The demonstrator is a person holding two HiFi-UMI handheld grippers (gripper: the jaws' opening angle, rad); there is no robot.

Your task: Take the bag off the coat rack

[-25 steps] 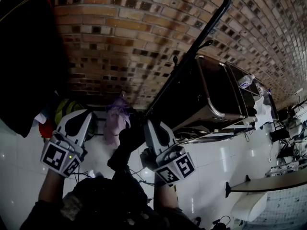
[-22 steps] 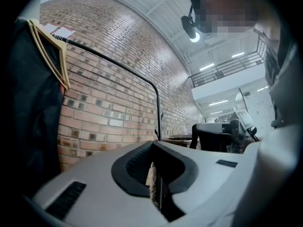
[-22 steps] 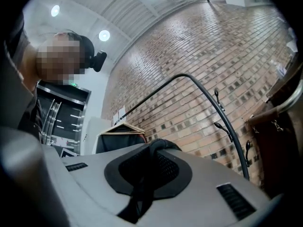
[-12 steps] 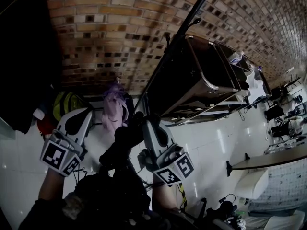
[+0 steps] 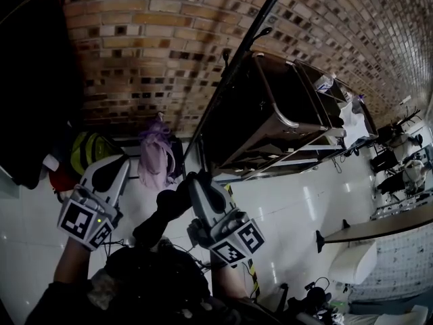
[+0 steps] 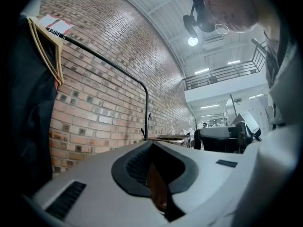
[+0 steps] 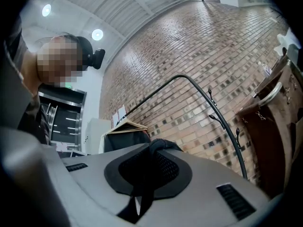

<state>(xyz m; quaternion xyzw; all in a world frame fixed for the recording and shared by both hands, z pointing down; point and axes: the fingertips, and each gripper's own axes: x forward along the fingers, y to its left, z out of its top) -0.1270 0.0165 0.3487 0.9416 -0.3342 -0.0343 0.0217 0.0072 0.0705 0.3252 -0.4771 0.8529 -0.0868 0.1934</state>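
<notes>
Bag strap [image 5: 160, 215] clamped in raised right gripper [image 5: 195, 183]; left gripper [image 5: 109, 170] closed, raised alongside

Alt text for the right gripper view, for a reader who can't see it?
The right tool is shut on a black strap that bunches above its jaws. Behind, a black coat rack with small hooks curves across a brick wall, and a dark garment hangs on a wooden hanger at left.
</notes>
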